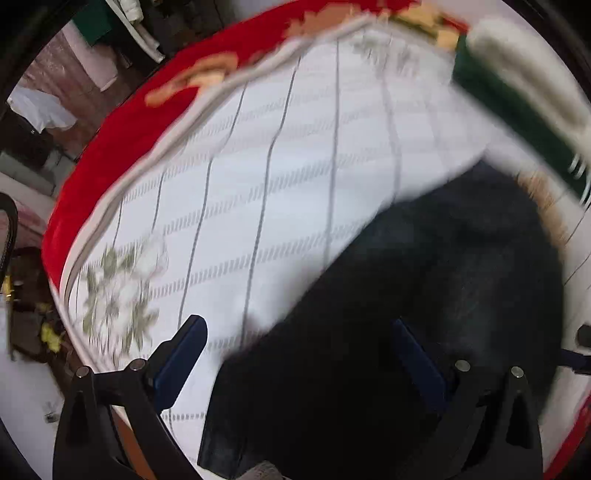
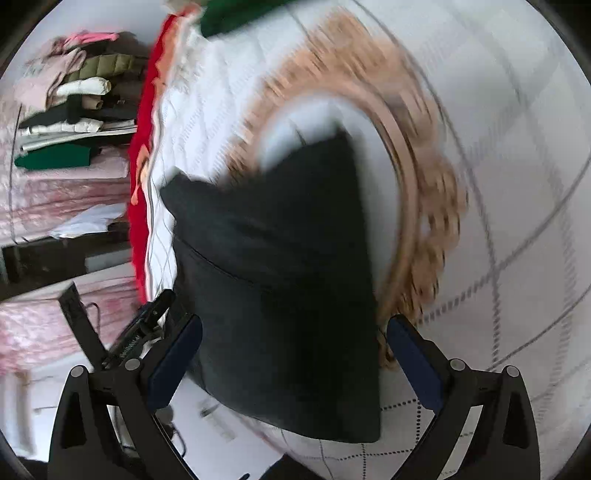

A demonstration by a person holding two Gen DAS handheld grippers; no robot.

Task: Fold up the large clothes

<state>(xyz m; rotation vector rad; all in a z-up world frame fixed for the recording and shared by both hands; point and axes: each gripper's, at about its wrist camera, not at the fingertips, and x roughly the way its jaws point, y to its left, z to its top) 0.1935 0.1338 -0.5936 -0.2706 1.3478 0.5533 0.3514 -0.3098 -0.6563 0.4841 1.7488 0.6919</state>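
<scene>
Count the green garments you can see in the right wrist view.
2. One green garment lies at the bottom of the clothes pile at far left; another sits at the top edge on the white bed. Others may be hidden.

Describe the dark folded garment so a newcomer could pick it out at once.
Start at the white quilted bedcover with thin grey grid lines. On it sits a tan patterned ring. The dark folded garment lies across that ring: the only black, plain, straight-edged item there.
</scene>
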